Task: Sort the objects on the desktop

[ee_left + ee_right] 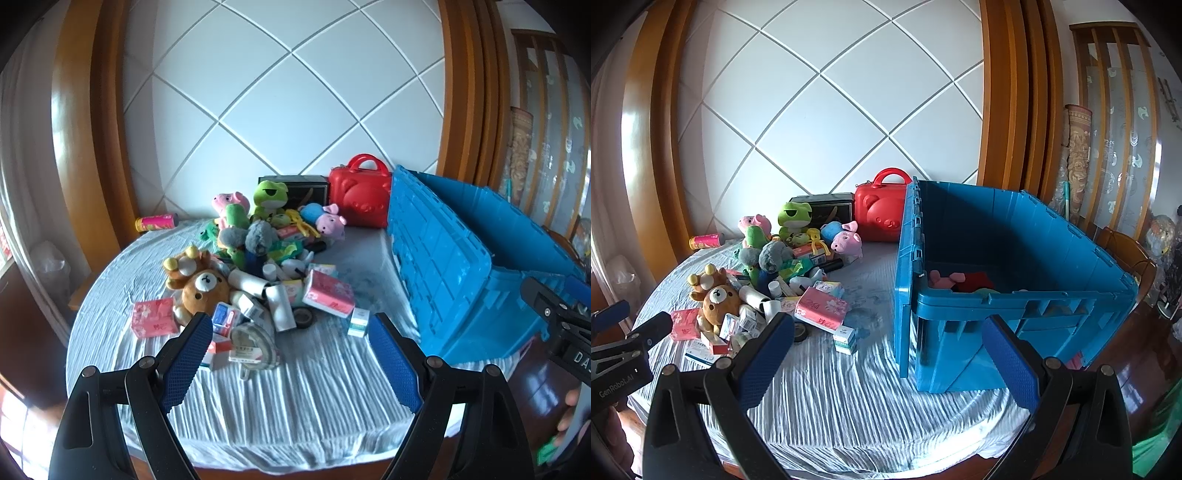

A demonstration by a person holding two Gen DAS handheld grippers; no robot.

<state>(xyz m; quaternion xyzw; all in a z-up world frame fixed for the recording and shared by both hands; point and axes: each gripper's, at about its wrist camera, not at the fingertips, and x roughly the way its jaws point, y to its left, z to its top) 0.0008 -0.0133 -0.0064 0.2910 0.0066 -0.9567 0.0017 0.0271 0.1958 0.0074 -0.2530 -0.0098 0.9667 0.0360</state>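
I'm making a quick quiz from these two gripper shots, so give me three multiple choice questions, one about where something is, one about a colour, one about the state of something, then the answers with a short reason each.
1. Where does the red case stand?
A. inside the crate
B. on the table behind the toy pile, beside the crate
C. on the floor

2. What colour is the big crate?
A. blue
B. yellow
C. white

3. How do the right gripper and left gripper stand?
A. both shut on toys
B. one holds a tissue pack
C. both open and empty

Answers:
1 B: the case sits on the cloth by the back wall, next to the crate's left side.
2 A: its walls and rim are blue in both views.
3 C: each view shows blue pads wide apart with nothing between them.
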